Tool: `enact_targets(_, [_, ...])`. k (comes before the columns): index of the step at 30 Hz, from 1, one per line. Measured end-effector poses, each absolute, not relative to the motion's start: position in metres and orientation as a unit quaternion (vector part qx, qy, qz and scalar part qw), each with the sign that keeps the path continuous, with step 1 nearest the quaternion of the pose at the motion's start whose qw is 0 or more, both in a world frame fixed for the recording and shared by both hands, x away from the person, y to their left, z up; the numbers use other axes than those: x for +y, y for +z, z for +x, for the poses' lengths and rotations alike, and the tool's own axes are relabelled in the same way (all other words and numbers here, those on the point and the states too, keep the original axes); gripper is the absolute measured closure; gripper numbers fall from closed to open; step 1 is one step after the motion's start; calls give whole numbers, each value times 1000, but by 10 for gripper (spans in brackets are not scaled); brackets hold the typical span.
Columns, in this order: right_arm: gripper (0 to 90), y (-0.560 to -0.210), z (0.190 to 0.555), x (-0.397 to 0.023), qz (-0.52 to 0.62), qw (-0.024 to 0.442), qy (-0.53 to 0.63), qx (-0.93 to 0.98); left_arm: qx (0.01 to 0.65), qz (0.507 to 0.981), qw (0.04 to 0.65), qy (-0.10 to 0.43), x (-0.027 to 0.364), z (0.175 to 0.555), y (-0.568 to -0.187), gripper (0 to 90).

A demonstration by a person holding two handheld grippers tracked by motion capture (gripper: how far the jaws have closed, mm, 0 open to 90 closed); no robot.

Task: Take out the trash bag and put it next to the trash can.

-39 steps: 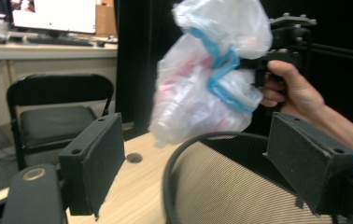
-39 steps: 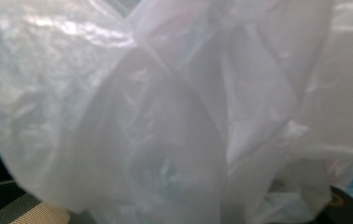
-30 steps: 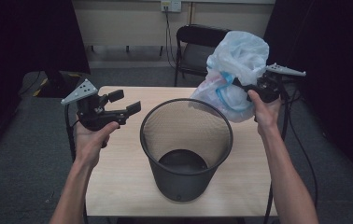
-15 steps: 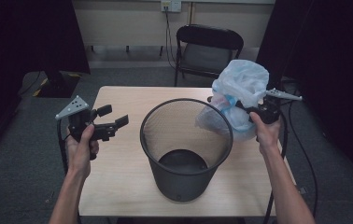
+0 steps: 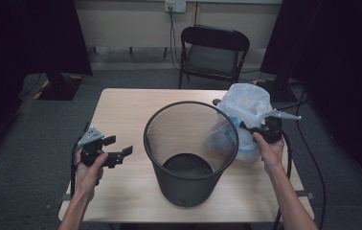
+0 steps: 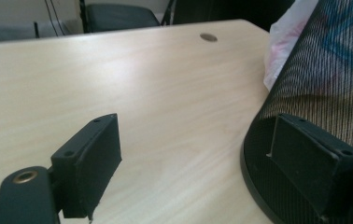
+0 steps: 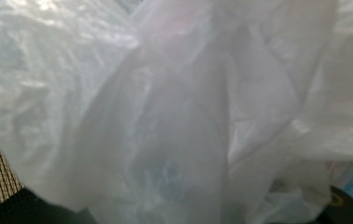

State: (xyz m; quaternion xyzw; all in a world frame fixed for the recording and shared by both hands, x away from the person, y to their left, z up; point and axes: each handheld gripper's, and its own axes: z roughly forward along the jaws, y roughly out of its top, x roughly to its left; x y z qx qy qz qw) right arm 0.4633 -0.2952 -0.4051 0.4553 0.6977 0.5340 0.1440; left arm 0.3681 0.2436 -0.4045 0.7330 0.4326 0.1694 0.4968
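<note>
A black mesh waste bin (image 5: 191, 148) stands upright in the middle of the light wooden table (image 5: 121, 115). A crumpled white plastic bag (image 5: 243, 108) with blue and pink inside hangs at the bin's right rim, and my right gripper (image 5: 246, 127) is shut on it. In the right gripper view the bag (image 7: 174, 107) covers the jaws. My left gripper (image 5: 121, 148) is open, low over the table left of the bin, holding nothing. In the left gripper view its two pads (image 6: 93, 158) stand apart beside the bin's base (image 6: 305, 116), with the bag (image 6: 286, 37) behind the mesh.
A black folding chair (image 5: 212, 52) stands behind the table's far edge. Dark curtains hang on both sides and cables run over the grey floor at the right. A small cable hole (image 6: 208, 37) sits in the tabletop at the far side.
Both hands have come down toward the table. The bag has sunk from above the bin's rim to rim level at the right. The left gripper has dropped and drifted left, still open.
</note>
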Motion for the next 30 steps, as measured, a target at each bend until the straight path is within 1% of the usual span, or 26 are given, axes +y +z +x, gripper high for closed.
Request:
enact_targets(10, [885, -434, 458, -296, 465, 133, 513, 709, 445, 773, 426, 152, 232, 357, -459, 156])
enact_targets(12, [884, -438, 458, -294, 466, 132, 512, 709, 435, 785, 411, 160, 227, 355, -462, 155])
enact_targets(16, [882, -447, 463, -288, 468, 130, 504, 714, 440, 783, 410, 160, 215, 354, -471, 156])
enact_targets(19, [880, -456, 468, -284, 472, 128, 505, 711, 435, 796, 385, 170, 209, 355, -476, 159])
enact_targets(21, [877, -461, 472, -281, 474, 128, 505, 710, 428, 804, 378, 164, 210, 356, -479, 158])
enact_targets(26, [870, -472, 484, -277, 485, 134, 498, 706, 435, 809, 362, 159, 208, 355, -488, 162])
enact_targets(28, [867, -472, 486, -275, 487, 133, 498, 705, 436, 808, 362, 159, 207, 355, -490, 165])
enact_targets(30, [857, -472, 489, -270, 491, 137, 492, 706, 443, 811, 345, 167, 207, 356, -493, 181])
